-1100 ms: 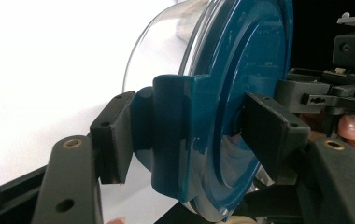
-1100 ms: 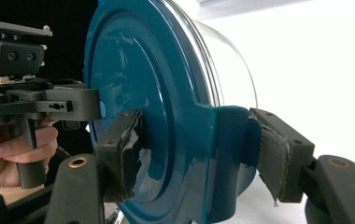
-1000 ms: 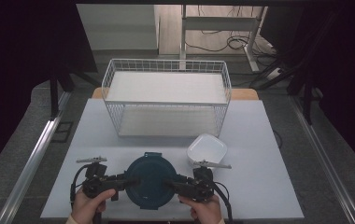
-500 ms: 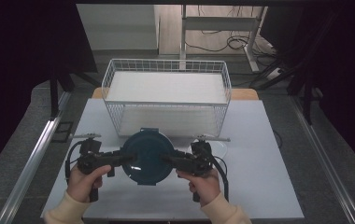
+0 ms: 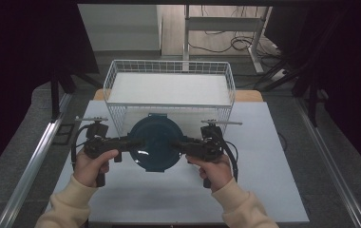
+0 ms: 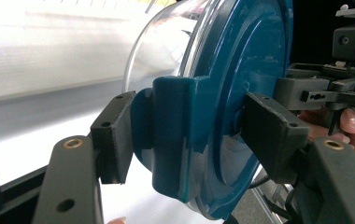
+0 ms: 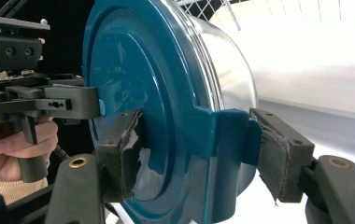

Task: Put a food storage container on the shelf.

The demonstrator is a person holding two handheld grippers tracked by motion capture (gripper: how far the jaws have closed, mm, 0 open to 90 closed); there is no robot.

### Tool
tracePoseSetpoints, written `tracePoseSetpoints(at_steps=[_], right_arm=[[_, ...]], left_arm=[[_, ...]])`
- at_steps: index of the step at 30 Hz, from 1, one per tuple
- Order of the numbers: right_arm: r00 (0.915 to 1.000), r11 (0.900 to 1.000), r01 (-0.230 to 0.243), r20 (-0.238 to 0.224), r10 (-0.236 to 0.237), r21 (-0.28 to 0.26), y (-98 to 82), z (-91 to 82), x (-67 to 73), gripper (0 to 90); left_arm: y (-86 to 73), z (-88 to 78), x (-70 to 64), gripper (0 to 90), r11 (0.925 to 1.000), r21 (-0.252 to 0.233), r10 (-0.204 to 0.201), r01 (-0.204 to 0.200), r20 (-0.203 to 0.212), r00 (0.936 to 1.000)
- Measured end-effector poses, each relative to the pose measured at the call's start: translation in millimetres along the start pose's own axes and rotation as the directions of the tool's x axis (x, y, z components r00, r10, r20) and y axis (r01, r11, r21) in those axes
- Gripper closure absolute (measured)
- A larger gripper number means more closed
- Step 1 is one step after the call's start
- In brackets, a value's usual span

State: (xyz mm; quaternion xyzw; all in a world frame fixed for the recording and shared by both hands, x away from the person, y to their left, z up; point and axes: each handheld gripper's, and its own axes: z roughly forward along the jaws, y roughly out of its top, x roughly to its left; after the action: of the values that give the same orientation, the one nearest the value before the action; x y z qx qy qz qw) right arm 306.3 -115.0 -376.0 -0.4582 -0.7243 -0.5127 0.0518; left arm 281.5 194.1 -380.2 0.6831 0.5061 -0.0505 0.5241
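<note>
A round container (image 5: 155, 142) with a dark teal lid and a clear body hangs above the white table (image 5: 264, 185), just in front of the wire basket (image 5: 169, 112). My left gripper (image 5: 130, 142) is shut on its left side latch and my right gripper (image 5: 178, 144) on its right side latch. In the left gripper view, the left gripper (image 6: 192, 140) clamps the teal latch tab (image 6: 175, 126) and lid edge, with the right gripper (image 6: 325, 93) beyond. In the right gripper view, the right gripper (image 7: 199, 154) squeezes the opposite tab (image 7: 227, 154) of the lid (image 7: 133, 60), with the left gripper (image 7: 49, 105) behind.
The white wire basket stands at the table's far side, its inside bare and white. Metal rails (image 5: 36, 161) run along both sides of the table. Dark floor, table legs and cables (image 5: 226, 45) lie beyond the basket.
Both grippers have carried the container up off the table's near edge and away from me, toward the basket's front wall. Their hold on the latches is unchanged.
</note>
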Motion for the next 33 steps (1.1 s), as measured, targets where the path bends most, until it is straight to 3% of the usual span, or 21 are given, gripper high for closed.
tracePoseSetpoints(at_steps=[20,33], right_arm=[[0.9988,0.999,0.049,0.000,-0.049,-0.004,56.5,-7.8,7.7,37.4],[0.9991,0.999,0.040,-0.011,-0.040,-0.010,87.0,-11.1,2.4,38.0]], left_arm=[[48.6,-5.6,-8.8,37.6,0.9991,-0.041,0.015,-0.015,0.006,0.9999],[82.2,-2.1,-11.9,37.6,0.9986,-0.043,0.033,-0.032,0.002,0.9995]])
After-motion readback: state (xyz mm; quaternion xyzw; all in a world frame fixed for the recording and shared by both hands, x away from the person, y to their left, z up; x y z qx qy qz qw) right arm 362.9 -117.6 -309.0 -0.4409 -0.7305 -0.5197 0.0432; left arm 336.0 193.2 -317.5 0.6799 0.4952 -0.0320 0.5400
